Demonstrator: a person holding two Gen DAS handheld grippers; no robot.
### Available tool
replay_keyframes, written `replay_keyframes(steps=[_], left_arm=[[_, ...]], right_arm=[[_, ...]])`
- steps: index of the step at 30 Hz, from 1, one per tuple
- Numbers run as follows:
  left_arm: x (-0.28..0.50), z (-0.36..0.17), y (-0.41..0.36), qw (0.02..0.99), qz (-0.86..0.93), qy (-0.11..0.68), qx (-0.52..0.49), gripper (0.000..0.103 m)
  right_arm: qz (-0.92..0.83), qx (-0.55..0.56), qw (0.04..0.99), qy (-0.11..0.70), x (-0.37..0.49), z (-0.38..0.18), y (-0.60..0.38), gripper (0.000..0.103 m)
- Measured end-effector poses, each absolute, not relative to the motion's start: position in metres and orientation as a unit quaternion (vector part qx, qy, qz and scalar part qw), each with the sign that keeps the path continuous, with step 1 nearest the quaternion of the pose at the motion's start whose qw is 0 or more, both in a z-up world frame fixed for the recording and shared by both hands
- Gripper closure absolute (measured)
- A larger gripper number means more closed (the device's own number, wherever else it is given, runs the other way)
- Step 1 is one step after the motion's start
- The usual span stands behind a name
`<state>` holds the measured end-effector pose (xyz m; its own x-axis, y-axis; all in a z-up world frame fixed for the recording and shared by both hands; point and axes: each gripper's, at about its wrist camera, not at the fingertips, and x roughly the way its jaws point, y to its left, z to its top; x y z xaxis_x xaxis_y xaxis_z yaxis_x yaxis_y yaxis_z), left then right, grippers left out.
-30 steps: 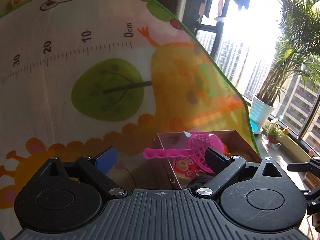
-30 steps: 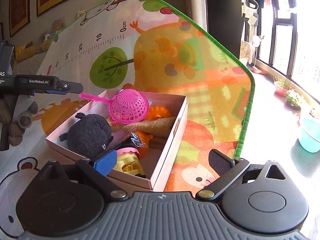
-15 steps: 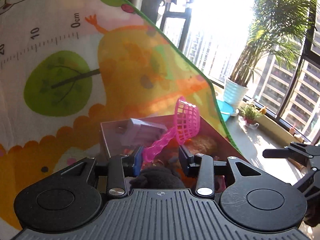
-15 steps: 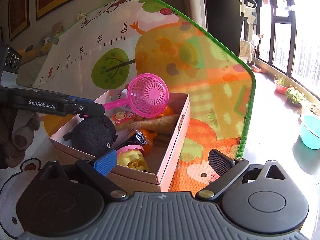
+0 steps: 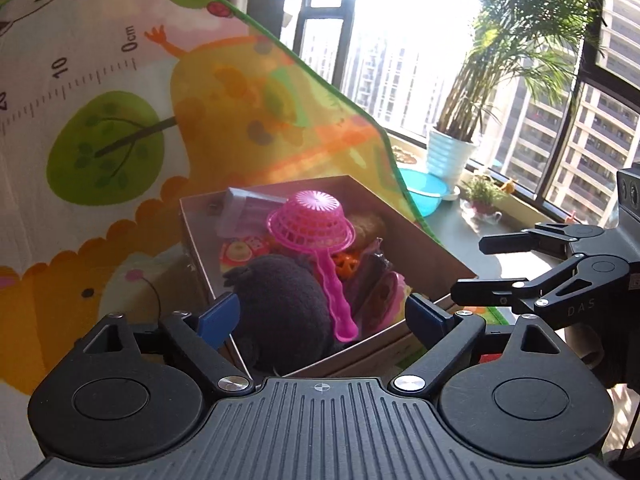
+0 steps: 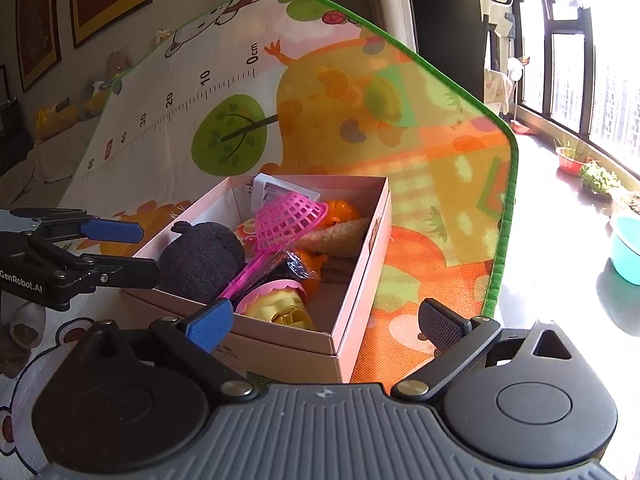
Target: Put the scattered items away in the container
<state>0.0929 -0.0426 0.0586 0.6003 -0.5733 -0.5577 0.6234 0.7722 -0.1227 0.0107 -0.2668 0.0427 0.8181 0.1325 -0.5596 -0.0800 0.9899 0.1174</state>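
The left gripper has just been opening; nothing is between its fingers. The pink strainer lies upside down in the box, mid-frame, on the black plush. The right gripper is open too. Only its view shows the yellow cupcake toy.

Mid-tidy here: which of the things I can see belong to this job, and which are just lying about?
Part of the job:
- pink box
- pink strainer, in the box
- black plush toy, in the box
- left gripper, open
- right gripper, open

Just lying about:
- play mat
- teal basin
- potted palm
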Motion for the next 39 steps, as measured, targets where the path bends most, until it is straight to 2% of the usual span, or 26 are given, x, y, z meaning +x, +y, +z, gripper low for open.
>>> replay_keyframes(steps=[4,7,9,11,15,22,24,27,35,39], left_arm=[[0.083,0.055,-0.036,0.907,-0.313,0.275,0.065,0.008],[0.079,0.046,-0.029,0.901,-0.317,0.294,0.047,0.008],[0.08,0.038,-0.024,0.899,-0.313,0.304,0.039,0.008],[0.082,0.031,-0.021,0.895,-0.314,0.317,0.022,0.008],[0.085,0.026,-0.017,0.882,-0.341,0.325,-0.019,0.009],[0.094,0.029,-0.001,0.907,-0.284,0.312,-0.016,0.009],[0.099,0.028,0.004,0.917,-0.252,0.309,-0.012,0.008],[0.092,0.027,0.009,0.935,-0.198,0.294,-0.008,0.0],[0.062,0.004,0.007,0.931,-0.097,0.352,0.008,0.0],[0.046,-0.005,0.005,0.937,-0.05,0.347,-0.001,0.0]], right_arm=[[0.072,0.004,0.949,0.306,0.014,0.036,-0.254,0.004],[0.071,-0.051,0.948,0.305,0.011,0.03,-0.242,0.009],[0.075,-0.059,0.945,0.313,0.014,0.025,-0.239,0.015],[0.088,-0.053,0.942,0.319,0.019,0.022,-0.238,0.015],[0.099,-0.073,0.942,0.311,0.031,0.023,-0.224,0.014],[0.125,-0.074,0.94,0.308,0.073,0.018,-0.198,0.014],[0.118,-0.066,0.94,0.312,0.077,0.017,-0.192,0.01],[0.108,-0.042,0.941,0.318,0.068,0.017,-0.19,0.0],[0.044,0.004,0.929,0.368,0.029,-0.002,-0.174,0.0],[0.006,-0.022,0.931,0.364,0.02,-0.009,-0.158,0.0]])
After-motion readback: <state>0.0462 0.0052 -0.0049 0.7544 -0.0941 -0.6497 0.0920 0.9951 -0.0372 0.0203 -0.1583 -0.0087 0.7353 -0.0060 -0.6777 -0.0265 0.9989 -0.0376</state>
